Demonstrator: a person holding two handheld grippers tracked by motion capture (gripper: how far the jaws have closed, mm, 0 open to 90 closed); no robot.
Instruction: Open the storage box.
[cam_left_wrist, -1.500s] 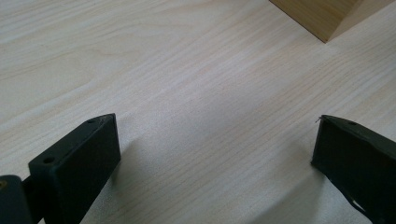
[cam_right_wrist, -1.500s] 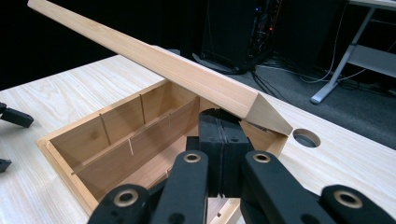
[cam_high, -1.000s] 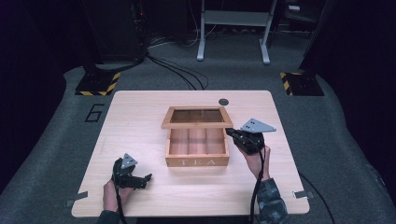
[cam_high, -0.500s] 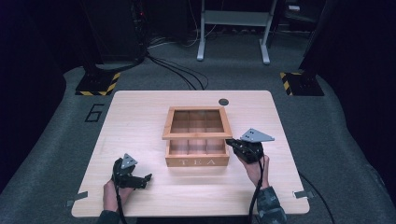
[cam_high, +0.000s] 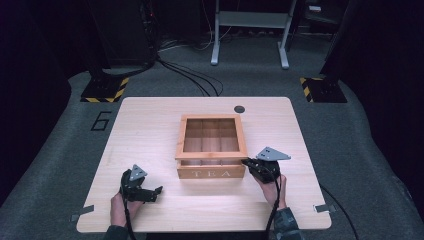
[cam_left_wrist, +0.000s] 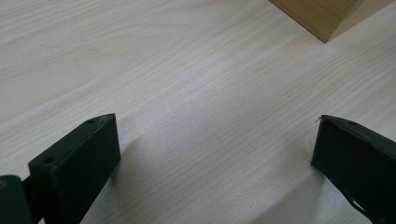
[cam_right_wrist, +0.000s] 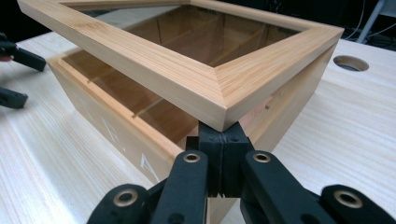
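Note:
A wooden tea box (cam_high: 211, 173) marked TEA stands at the middle of the table, with compartments inside. Its glass-paned lid (cam_high: 210, 118) hangs slightly ajar above the front wall. My right gripper (cam_high: 247, 163) is shut with nothing between the jaws, and its tips sit under the lid's front right corner. In the right gripper view the lid's (cam_right_wrist: 187, 79) corner rests on the shut tips of the right gripper (cam_right_wrist: 223, 140), above the box (cam_right_wrist: 107, 123). My left gripper (cam_high: 157, 192) lies open on the table left of the box. The left gripper (cam_left_wrist: 215, 149) spans bare wood, with the box's corner (cam_left_wrist: 322, 18) beyond.
A round cable hole (cam_high: 239, 108) sits in the table (cam_high: 150, 130) behind the box. On the floor beyond are a metal stand (cam_high: 248, 35), cables and two yellow-and-black striped bases (cam_high: 105, 90). The left gripper (cam_right_wrist: 14, 53) appears at the far left of the right gripper view.
The right gripper has come down and toward the table's front edge, and the lid has swung down with it from half raised to almost flat. The left gripper has stayed put.

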